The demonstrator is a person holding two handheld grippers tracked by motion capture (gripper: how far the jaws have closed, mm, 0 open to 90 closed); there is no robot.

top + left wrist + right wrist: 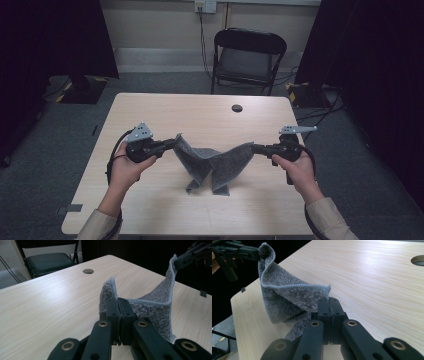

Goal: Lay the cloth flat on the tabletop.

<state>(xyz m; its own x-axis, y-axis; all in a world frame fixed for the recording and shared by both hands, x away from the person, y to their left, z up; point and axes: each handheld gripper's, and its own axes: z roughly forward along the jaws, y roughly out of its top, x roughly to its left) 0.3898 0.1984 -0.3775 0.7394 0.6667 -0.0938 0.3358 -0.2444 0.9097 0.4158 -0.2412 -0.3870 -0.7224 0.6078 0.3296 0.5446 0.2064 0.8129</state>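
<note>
A grey knitted cloth [212, 162] hangs between my two grippers above the wooden table [200, 120], sagging in the middle with its lower folds touching the tabletop. My left gripper [176, 142] is shut on the cloth's left corner [110, 290]; its jaws [117, 305] are pressed together on the fabric. My right gripper [254, 148] is shut on the right corner [325, 291], jaws [328, 305] closed on the hem. In the left gripper view the right gripper [190, 255] holds the far corner; in the right gripper view the left gripper [242, 251] does the same.
A round cable hole [237, 108] sits near the table's far edge. A black folding chair [247, 57] stands behind the table. Dark curtains hang at both sides, with cables on the grey floor.
</note>
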